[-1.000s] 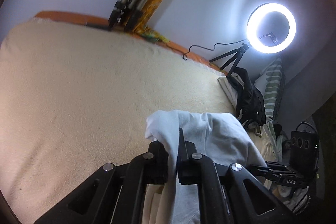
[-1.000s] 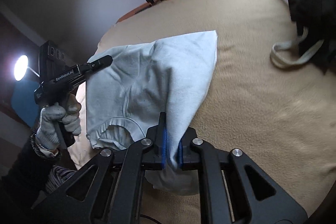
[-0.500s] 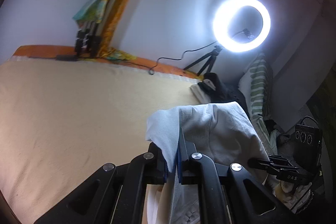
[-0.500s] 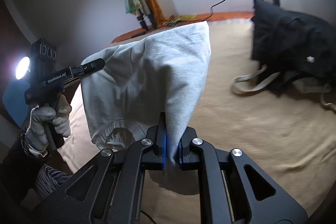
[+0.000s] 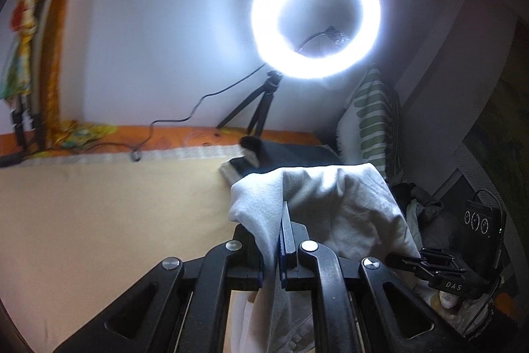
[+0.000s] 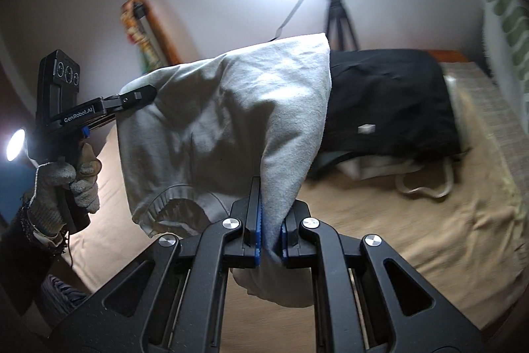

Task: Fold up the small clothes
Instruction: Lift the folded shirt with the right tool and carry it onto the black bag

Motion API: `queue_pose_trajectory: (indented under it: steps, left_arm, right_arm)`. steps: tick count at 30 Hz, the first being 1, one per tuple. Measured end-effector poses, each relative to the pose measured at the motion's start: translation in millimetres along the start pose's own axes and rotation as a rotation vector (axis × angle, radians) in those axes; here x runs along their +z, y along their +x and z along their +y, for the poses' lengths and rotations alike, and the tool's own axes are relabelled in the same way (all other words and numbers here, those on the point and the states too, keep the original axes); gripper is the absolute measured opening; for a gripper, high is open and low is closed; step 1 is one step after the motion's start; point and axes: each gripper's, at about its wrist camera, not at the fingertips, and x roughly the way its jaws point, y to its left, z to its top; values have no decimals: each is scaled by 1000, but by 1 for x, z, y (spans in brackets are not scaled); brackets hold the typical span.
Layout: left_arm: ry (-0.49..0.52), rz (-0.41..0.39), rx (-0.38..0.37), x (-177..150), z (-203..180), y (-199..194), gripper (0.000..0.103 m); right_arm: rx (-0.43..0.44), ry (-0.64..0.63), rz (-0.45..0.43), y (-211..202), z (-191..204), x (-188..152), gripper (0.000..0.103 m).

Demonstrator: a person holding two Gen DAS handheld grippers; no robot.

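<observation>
Where blue-padded jaws meet, both the left gripper point(image 5: 276, 248) and right gripper point(image 6: 268, 232) are clamped on a pale grey cotton garment point(image 6: 228, 134), hanging between them above the tan bed blanket point(image 6: 413, 220). Its lower hem is cut off behind the black frames. Right view only: gloved hand point(image 6: 66, 187) w/ left gripper, black bag point(image 6: 390, 108) at far right. Left view only: orange bed edge point(image 5: 185, 138). White ring lamp point(image 5: 315, 15) glare hides wall detail.

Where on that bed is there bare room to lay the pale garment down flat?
The tan blanket lies bare from the orange edge strip toward the camera, left of the pale garment. It is crowded at the far right, where a black bag and cream straps lie.
</observation>
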Motion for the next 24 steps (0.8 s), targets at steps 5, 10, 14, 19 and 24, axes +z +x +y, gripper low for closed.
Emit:
queue_pose_trajectory:
  steps: [5,10,14,19,24]
  left_arm:
    - [31,0,-19,28,-25,47,3]
    - [22,-2,-25,54,-34,94,3]
    - [27,3,-6,70,-37,128,3]
    - [51,11,40,83,-34,162,3]
    - [88,24,107,86,-27,188,3]
  right_arm:
    - [-76,9,-31,-6,-46,29,9]
    - [-127,26,-62,-4,-85,59,9]
    - [-153,27,-69,9,-108,78,9]
    - [-162,55,-48,41,-131,93,9]
    - [-182,49,-22,71,-143,100,9]
